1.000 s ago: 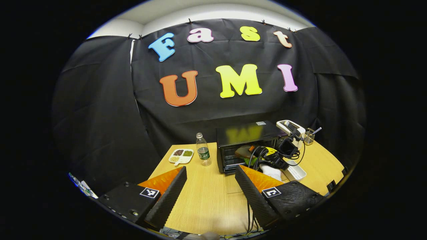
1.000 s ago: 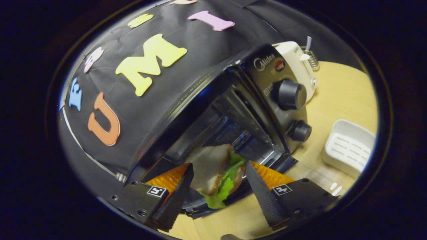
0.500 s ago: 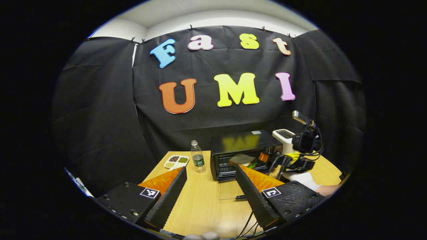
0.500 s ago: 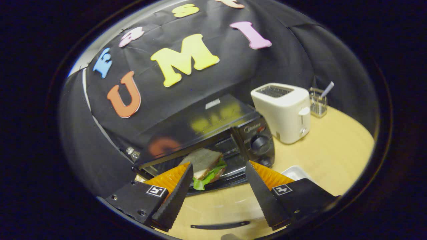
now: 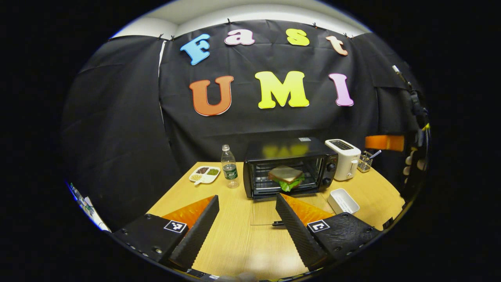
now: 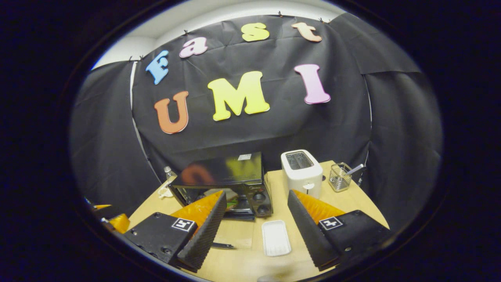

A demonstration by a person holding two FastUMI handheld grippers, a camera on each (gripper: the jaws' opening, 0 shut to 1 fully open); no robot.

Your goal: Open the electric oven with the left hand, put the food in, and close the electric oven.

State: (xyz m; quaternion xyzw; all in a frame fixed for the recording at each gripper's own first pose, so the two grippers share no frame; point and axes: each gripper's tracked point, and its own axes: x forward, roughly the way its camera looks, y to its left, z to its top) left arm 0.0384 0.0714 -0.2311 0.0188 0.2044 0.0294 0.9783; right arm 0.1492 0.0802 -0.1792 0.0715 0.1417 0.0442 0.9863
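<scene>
Left gripper (image 5: 246,225): jaws spread wide, nothing between them, held above the wooden table (image 5: 238,243). Straight ahead of its fingers, the black electric oven (image 5: 289,167) with door dropped flat toward the gripper; one sandwich (image 5: 286,177) with green lettuce sitting inside on the rack. Ahead and left of the fingers, one divided plate (image 5: 202,174) holding three small heaps, dark, green and pale, each in its own compartment; just beside it, one upright water bottle (image 5: 229,171). Ahead and right, one white toaster (image 5: 344,158) just beside the oven, one wire basket (image 5: 364,161) with a utensil standing in it beyond that, and one shallow white tray (image 5: 343,201), nothing seen in it.

Right gripper (image 6: 256,223): likewise released, fingers parted and holding nothing, well back from the oven, which lies ahead and partly behind its left finger (image 6: 203,229). White tray between the fingers; toaster and wire basket ahead to the right.
</scene>
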